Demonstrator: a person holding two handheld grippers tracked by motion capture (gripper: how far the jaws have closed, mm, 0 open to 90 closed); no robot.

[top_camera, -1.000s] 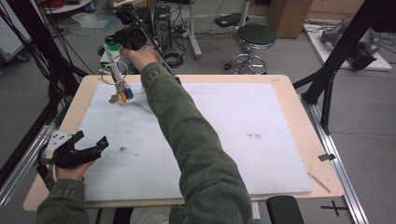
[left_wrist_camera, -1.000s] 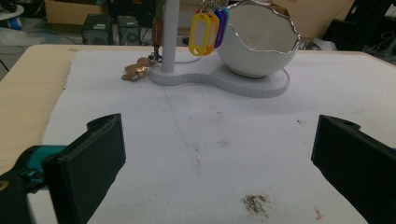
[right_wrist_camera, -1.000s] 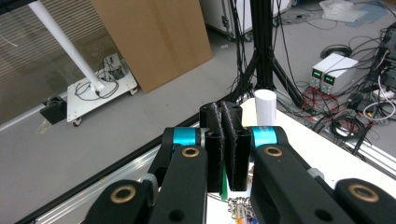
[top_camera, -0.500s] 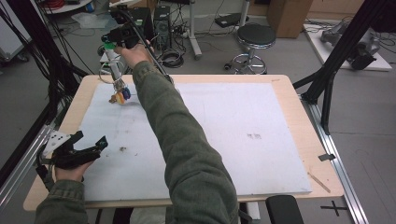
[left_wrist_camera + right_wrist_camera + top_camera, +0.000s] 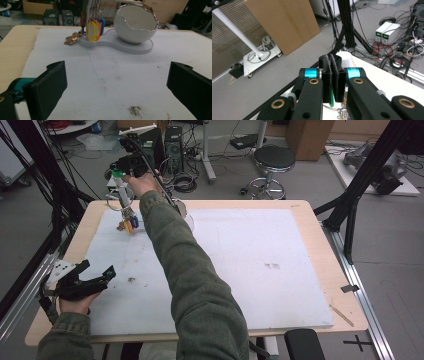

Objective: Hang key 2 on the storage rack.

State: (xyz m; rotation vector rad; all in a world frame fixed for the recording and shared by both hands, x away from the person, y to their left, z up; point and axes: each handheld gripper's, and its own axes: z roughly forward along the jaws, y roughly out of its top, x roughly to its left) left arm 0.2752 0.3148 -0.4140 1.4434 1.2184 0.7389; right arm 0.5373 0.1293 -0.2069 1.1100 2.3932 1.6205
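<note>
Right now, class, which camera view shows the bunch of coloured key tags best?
The left gripper view: the key tags hang facing the camera on the stand beside the white bowl, yellow in front. The high view shows them small and far off under the right gripper. The right gripper view catches a blurred hint at its bottom edge.

The high view is looking forward and down from above the person's side, taking in the whole table from well off. The left gripper view is sitting low near the white mat, facing the key stand (the high view is sharing it). The right gripper view is looking steeply down past the table's edge at the floor.
</note>
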